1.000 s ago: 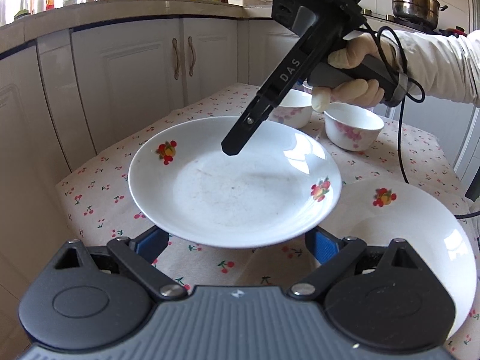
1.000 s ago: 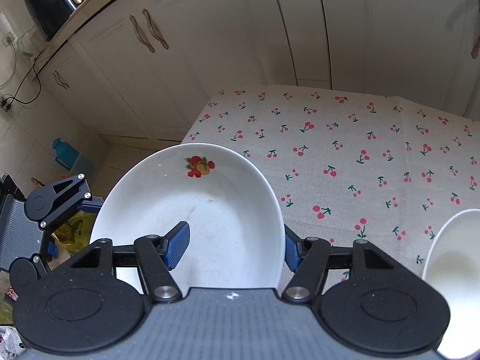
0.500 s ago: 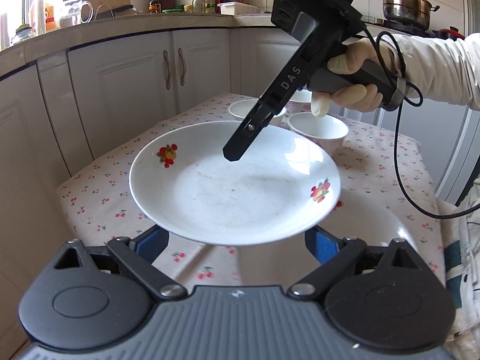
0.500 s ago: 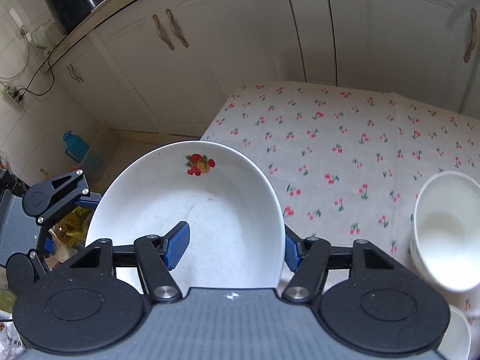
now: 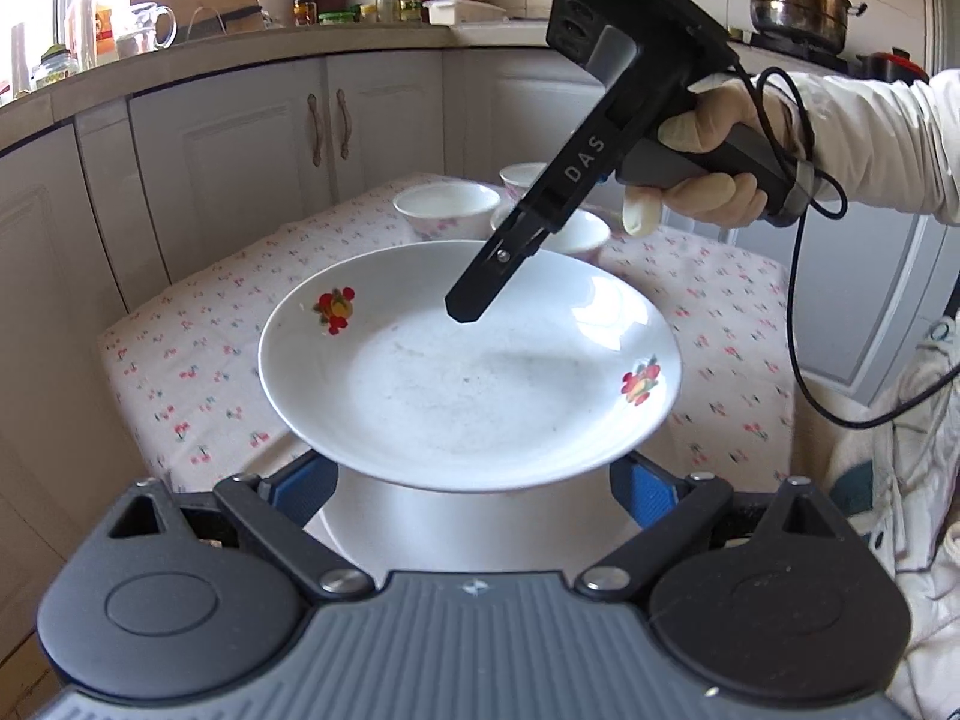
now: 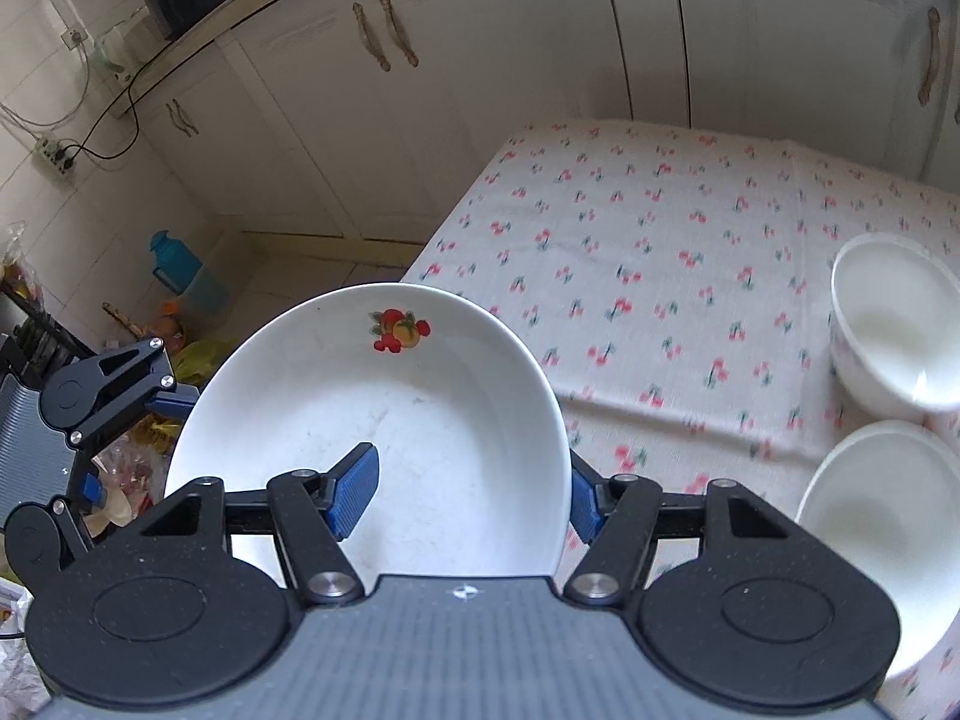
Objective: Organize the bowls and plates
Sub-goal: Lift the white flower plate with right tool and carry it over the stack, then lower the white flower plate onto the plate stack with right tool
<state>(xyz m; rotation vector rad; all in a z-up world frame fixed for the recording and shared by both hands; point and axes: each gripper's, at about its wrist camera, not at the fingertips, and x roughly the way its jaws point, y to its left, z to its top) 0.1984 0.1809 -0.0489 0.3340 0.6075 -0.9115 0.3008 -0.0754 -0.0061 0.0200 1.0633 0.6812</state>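
Closest to us in the left wrist view, the left gripper (image 5: 471,477) stands spread almost as wide as it goes, its blue pads (image 5: 300,489) tucked beneath the near rim of the fruit-print plate (image 5: 468,384); we cannot tell whether the rim rests on them or merely passes above. In the right wrist view the right gripper (image 6: 468,489) is closed partway on that same plate, one blue pad lying inside the dish at 7 o'clock and the other behind the rim at 4 o'clock, so the plate is pinched by its edge and held clear of the table, roughly level, over the table's near edge. Directly under it, at 6 o'clock in the left view, we see part of a second plate (image 5: 396,531) lying on the cherry-print tablecloth (image 5: 198,348). Above the held plate, a gloved hand (image 5: 714,180) in a pale sleeve grips the right tool's handle at 2 o'clock. Farther back, at 12 o'clock, three white bowls (image 5: 447,207) stand close together on the cloth; the right view shows two of them at 3 o'clock. Beyond the table we see white cabinets (image 5: 258,150), a counter with bottles, and a steel pot (image 5: 798,0) at 1 o'clock.
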